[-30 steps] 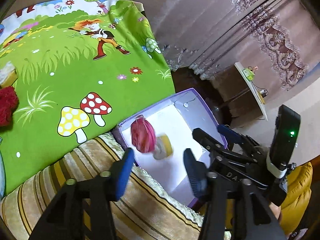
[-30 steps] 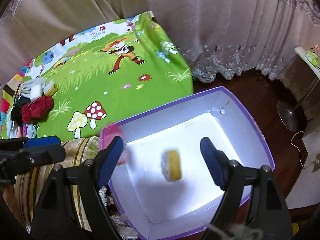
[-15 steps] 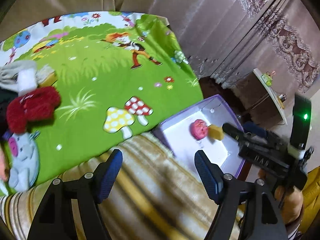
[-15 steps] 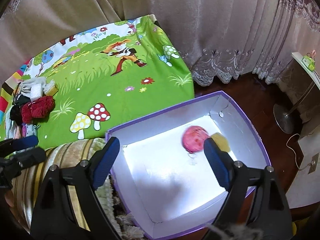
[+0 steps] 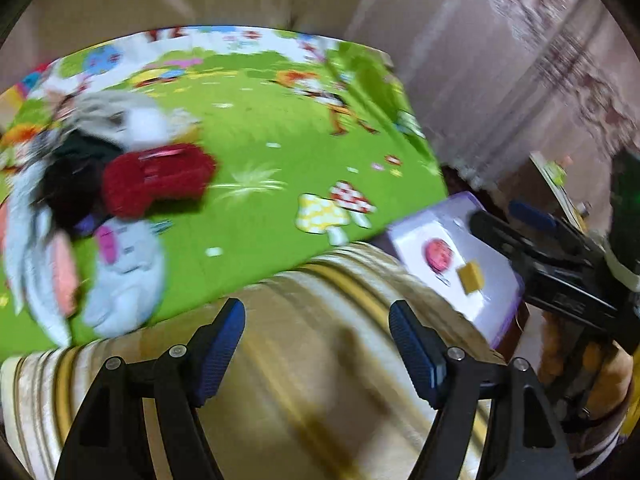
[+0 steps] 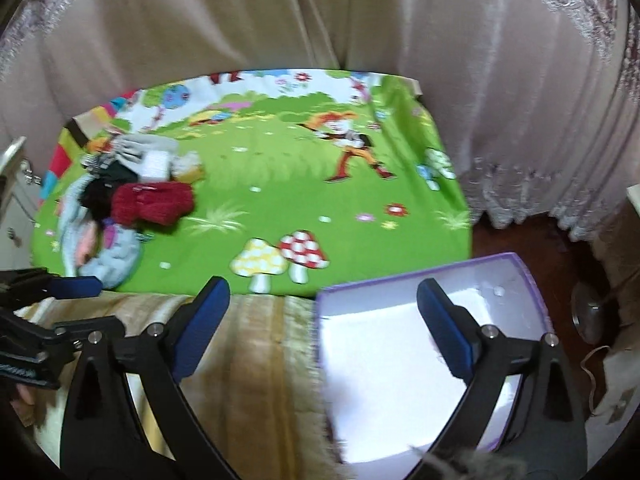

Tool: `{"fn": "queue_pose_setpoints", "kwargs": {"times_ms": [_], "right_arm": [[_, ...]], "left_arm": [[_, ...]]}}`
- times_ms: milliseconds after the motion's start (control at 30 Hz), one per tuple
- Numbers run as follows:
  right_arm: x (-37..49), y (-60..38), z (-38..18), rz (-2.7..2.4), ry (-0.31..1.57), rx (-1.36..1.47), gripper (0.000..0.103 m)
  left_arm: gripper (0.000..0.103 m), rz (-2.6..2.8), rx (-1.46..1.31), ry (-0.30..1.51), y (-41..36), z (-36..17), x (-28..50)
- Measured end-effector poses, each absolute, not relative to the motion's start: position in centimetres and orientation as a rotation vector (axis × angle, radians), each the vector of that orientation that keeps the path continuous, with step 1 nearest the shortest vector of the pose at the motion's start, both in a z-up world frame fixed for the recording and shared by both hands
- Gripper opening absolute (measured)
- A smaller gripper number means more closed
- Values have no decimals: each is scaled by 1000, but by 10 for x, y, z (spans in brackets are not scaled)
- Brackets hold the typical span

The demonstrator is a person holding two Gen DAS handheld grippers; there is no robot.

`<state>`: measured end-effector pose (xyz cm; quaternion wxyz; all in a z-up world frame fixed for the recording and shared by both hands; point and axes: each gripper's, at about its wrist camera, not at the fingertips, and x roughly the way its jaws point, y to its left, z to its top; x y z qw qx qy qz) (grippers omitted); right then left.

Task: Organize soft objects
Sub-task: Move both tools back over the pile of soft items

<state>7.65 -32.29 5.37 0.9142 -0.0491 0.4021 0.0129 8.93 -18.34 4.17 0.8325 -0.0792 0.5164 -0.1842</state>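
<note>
Soft toys and clothes lie heaped on a bed covered by a bright green cartoon sheet [image 6: 280, 184], near its left edge: a red knitted piece [image 6: 154, 202] on top, a black garment [image 6: 98, 194] just beside it, a pale blue stuffed animal [image 5: 124, 276] toward the near edge, and grey and white fabric [image 6: 144, 152] toward the far side. A striped beige blanket [image 5: 304, 380] covers the near edge of the bed. Off the bed's right near corner stands a purple box [image 6: 532, 280] with a white inside; a pink ball [image 5: 439, 255] and a yellow block [image 5: 471, 276] rest on its floor, close together. The left tool [image 5: 316, 344] hangs over the striped blanket with its blue pads apart and nothing between them. The right tool [image 6: 320, 328] hangs over the box's left wall, its jaws opening wide, empty. Beige curtains [image 6: 360, 20] hang behind the bed. The left view is blurred.
</note>
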Motion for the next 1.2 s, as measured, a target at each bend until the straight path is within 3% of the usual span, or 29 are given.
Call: {"fn": "queue_pose_setpoints", "kwargs": {"times_ms": [500,1200], "right_arm": [[113,-221,47,316,847,-251,96],[190,-112,-10,522,884,-572,95]], "left_arm": [[75,-194,-355,1068,-68,29,95],[75,-144,-448,1005,-11,44,145]]}}
